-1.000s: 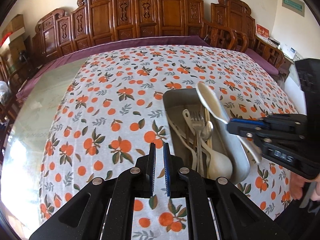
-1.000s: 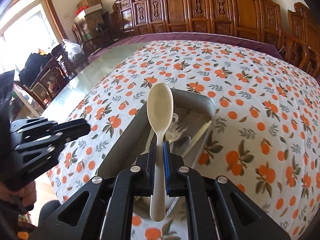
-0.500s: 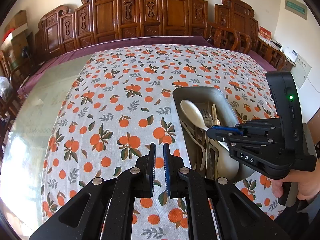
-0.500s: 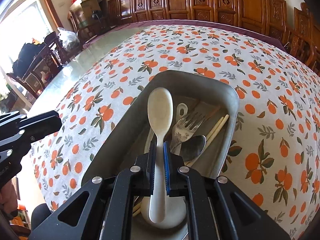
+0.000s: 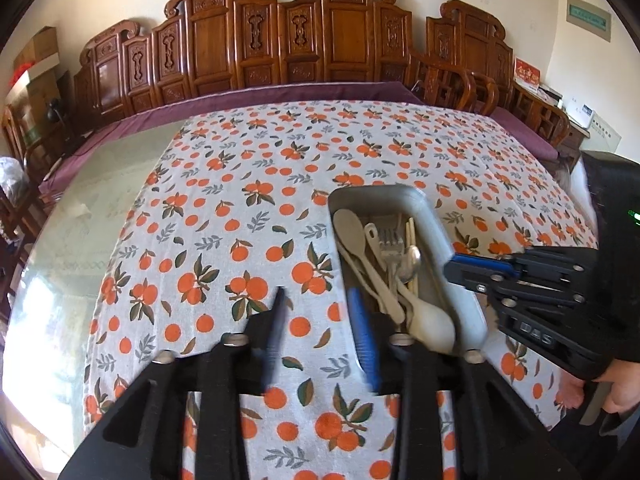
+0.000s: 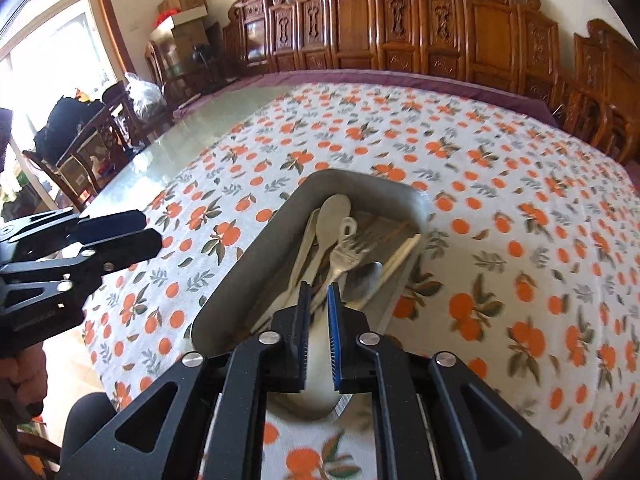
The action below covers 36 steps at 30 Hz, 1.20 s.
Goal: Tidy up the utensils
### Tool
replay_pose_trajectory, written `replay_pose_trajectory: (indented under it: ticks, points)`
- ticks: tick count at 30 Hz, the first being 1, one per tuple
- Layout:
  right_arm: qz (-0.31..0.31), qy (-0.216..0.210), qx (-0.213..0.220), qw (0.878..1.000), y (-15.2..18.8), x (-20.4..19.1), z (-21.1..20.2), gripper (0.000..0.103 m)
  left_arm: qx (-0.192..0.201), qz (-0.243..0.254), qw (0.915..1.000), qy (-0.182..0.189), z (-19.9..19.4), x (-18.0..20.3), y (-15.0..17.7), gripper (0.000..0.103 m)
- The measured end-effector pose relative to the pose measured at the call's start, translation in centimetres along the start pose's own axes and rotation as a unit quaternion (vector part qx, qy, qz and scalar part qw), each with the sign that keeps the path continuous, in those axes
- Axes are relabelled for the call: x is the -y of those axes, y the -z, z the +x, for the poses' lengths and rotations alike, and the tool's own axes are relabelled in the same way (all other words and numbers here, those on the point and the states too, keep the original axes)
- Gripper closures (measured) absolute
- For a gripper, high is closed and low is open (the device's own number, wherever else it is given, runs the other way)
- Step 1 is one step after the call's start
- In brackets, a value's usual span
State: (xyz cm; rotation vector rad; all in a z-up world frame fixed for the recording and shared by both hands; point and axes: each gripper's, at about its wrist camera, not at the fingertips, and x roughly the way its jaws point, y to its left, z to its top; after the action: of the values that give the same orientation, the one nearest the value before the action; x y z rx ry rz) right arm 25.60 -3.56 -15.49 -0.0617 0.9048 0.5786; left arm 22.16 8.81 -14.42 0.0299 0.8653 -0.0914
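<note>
Metal tray (image 6: 256,264) sits on orange-print tablecloth (image 5: 224,216), near table's front edge. Inside tray: cream spoon (image 6: 330,220) along left wall, fork (image 6: 348,254) beside it, chopsticks (image 6: 400,254) on right, more spoons piled together.

Right gripper (image 6: 318,300) over tray's near end, fingers slightly apart, nothing pinched.

Left gripper (image 5: 320,304) spread wide, blurry, above cloth just left of tray.

You see a matt grey metal tray (image 6: 256,264) on the printed cotton-like cloth (image 5: 240,216) with oranges; a dull steel fork (image 6: 348,256) and smooth cream plastic spoons (image 5: 352,232) inside. The table's left edge shows glossy glass (image 5: 72,240); carved wooden chairs (image 5: 256,48) look polished.
</note>
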Motion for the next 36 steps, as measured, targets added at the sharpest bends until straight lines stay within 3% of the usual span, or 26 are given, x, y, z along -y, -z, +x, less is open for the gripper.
replay_pose_trajectory:
  ticks: [3, 6, 8, 10, 16, 25, 36]
  points:
    - [0.009, 0.004, 0.024, 1.0, 0.8, 0.8, -3.0, 0.078, 0.012, -0.002, 0.9999, -0.005, -1.0, 1.0, -0.1, 0.032]
    - [0.016, 0.009, 0.046, 0.999, 1.6, 1.5, -6.1, 0.064, 0.024, 0.001, 0.9997, -0.009, -2.1, 2.3, 0.0, 0.018]
    - [0.02, 0.021, 0.064, 0.998, 2.2, 1.9, -8.5, 0.041, 0.03, 0.003, 0.9995, -0.011, -2.9, 3.2, 0.0, 0.012]
    - [0.024, 0.032, 0.08, 0.996, 2.7, 2.3, -10.5, 0.028, 0.034, 0.004, 0.9994, -0.01, -3.5, 4.0, 0.1, 0.009]
    - [0.043, 0.051, 0.109, 0.992, 4.6, 3.5, -15.6, 0.004, 0.04, 0.0, 0.9992, 0.003, -5.3, 6.5, 0.5, 0.008]
    - [0.035, 0.102, 0.154, 0.982, 7.5, 3.7, -21.9, 0.003, 0.064, 0.002, 0.9979, 0.008, -8.9, 9.9, 1.6, 0.008]
    - [0.045, 0.119, 0.208, 0.97, 9.6, 3.1, -28.1, 0.003, 0.128, 0.014, 0.9916, 0.014, -15.2, 12.6, 2.3, 0.008]
